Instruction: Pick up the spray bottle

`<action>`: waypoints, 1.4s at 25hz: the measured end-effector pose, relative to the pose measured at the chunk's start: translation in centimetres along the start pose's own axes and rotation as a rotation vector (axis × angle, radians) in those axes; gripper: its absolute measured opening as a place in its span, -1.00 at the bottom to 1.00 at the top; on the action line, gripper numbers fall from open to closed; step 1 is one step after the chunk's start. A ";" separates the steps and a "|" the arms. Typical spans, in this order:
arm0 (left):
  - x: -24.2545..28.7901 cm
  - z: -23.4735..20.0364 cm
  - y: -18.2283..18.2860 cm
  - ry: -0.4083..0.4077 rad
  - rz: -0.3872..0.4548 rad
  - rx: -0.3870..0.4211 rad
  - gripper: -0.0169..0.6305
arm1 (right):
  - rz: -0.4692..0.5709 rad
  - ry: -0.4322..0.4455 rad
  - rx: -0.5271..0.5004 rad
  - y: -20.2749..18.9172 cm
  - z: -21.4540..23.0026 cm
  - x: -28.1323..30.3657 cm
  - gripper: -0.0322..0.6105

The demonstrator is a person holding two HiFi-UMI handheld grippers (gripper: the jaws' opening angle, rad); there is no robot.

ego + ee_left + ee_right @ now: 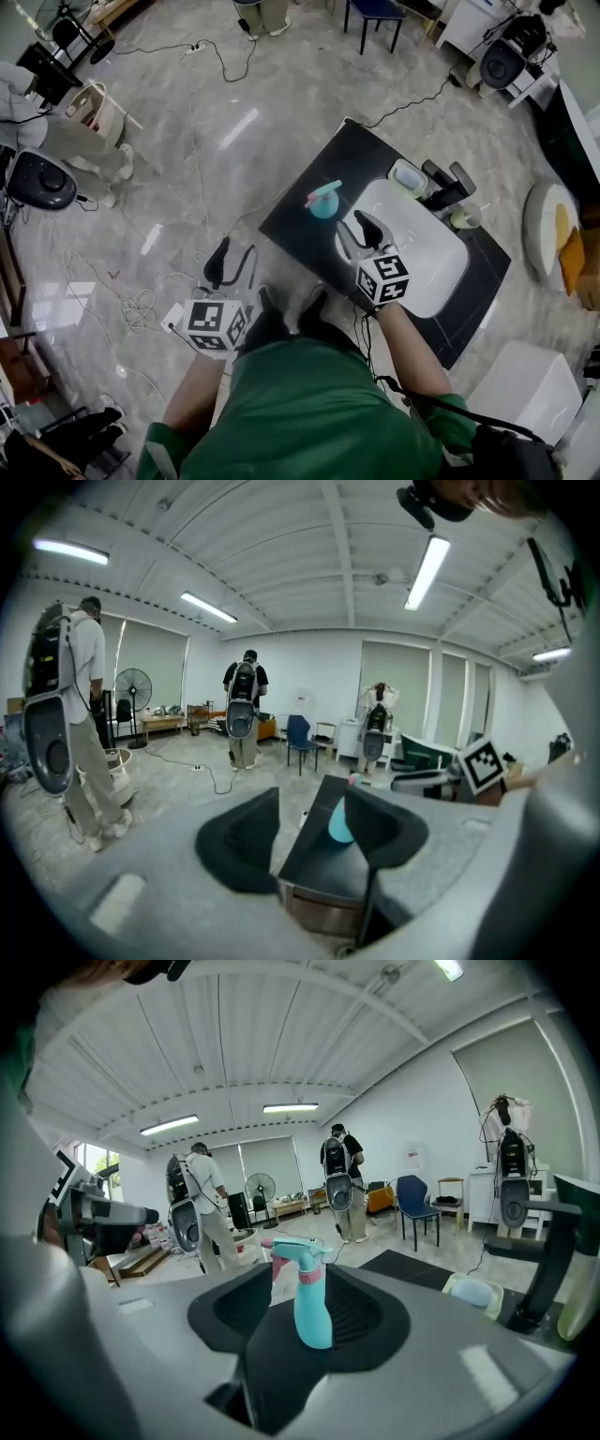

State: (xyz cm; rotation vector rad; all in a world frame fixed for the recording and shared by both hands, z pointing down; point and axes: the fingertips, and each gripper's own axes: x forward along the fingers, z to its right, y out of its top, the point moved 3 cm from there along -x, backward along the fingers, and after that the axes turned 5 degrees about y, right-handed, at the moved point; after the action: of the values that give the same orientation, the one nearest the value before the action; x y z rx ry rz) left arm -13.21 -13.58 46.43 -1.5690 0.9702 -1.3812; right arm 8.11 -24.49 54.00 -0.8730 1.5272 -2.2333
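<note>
- Spreading ahead of both pairs of jaws, the black table (298,208) stands on a grey floor; its near corner shows through the left gripper's gap in the left gripper view.
- White tray (441,272): lies on the table, under and to the right of the right gripper's jaws.
- Right gripper (351,226): jaws set wide apart, pads gripping nothing. In the right gripper view the gap (302,1283) frames the bottle, which stands a little beyond the fingertips, clear of both pads.
- Left gripper (236,251): held off the table's near edge, over the floor, jaws apart and empty. In its own view (309,808) the bottle sits well beyond the tips, partly hidden by the right-hand jaw.
- Spray bottle (324,201): turquoise body, pink collar and trigger, upright on the table just ahead of the right gripper's jaws (312,1312) and ahead and to the right of the left gripper's (337,825).
- Pale lidded container (409,178): rests on the table beyond the right gripper's jaws, to their right (473,1293).
</note>
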 end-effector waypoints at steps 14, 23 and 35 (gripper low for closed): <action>7.5 -4.8 -1.9 -0.068 -0.109 0.006 -0.29 | -0.121 -0.011 -0.124 -2.1 3.4 8.9 -0.30; 9.5 -7.6 -2.5 -0.089 -0.139 0.001 -0.30 | -0.129 -0.045 -0.173 -1.9 3.6 11.6 -0.26; 9.3 -8.2 -1.1 -0.116 -0.114 0.013 -0.33 | -0.095 -0.090 -0.108 -0.7 2.9 11.4 -0.47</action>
State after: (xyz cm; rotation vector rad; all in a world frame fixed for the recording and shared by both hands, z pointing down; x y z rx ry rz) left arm -20.39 -22.44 51.43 -1.6974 0.8123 -1.3536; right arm 1.20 -32.69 59.00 -1.0839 1.6091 -2.1600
